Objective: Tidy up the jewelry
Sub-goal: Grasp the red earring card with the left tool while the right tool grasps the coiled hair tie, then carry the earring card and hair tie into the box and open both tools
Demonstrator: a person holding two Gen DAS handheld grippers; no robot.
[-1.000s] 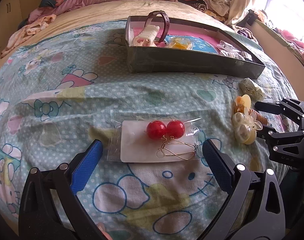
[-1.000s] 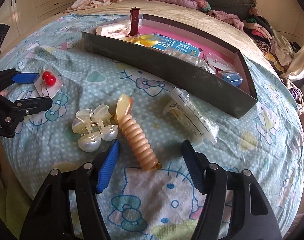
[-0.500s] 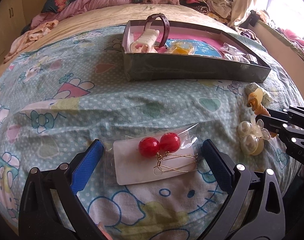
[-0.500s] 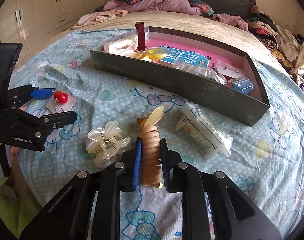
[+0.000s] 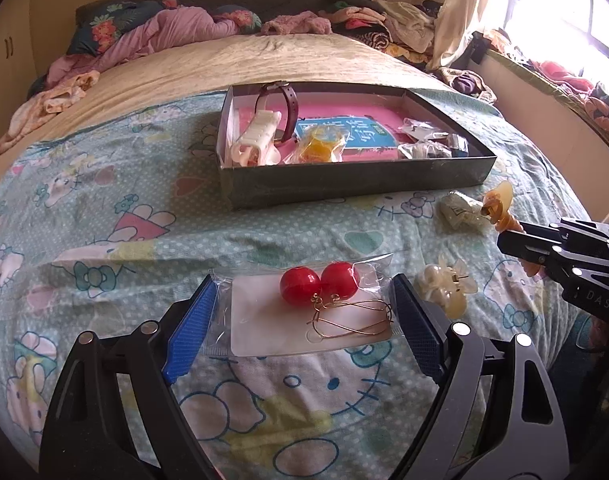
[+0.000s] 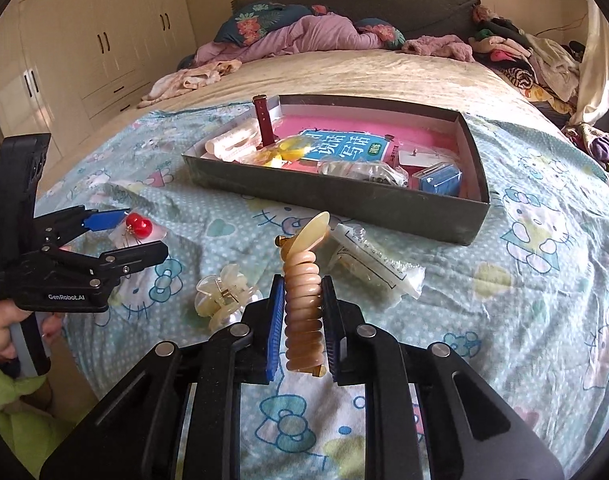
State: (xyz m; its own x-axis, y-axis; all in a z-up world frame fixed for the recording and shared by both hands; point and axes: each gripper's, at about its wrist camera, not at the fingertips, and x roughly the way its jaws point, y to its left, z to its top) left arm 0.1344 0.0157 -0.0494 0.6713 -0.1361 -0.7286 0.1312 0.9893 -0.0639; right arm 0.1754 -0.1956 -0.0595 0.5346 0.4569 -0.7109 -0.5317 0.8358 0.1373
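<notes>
Both wrist cameras look steeply down along their own fingers, close over the near edge of the bed (image 5: 152,248), facing the far headboard. They share the grey box (image 5: 344,188) (image 6: 344,196) and each catches the other gripper at its frame edge.

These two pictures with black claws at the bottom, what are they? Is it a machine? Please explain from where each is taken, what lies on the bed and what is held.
It is no robot: a person holds one two-finger gripper in each hand, with a camera looking along the fingers.

Left camera view: the left gripper is closing around a packet of red earrings.

Right camera view: the right gripper is shut on a ribbed hair clip.

On the bedspread also lie a pearly claw clip, a clear packet and a grey box with jewelry already inside.
</notes>
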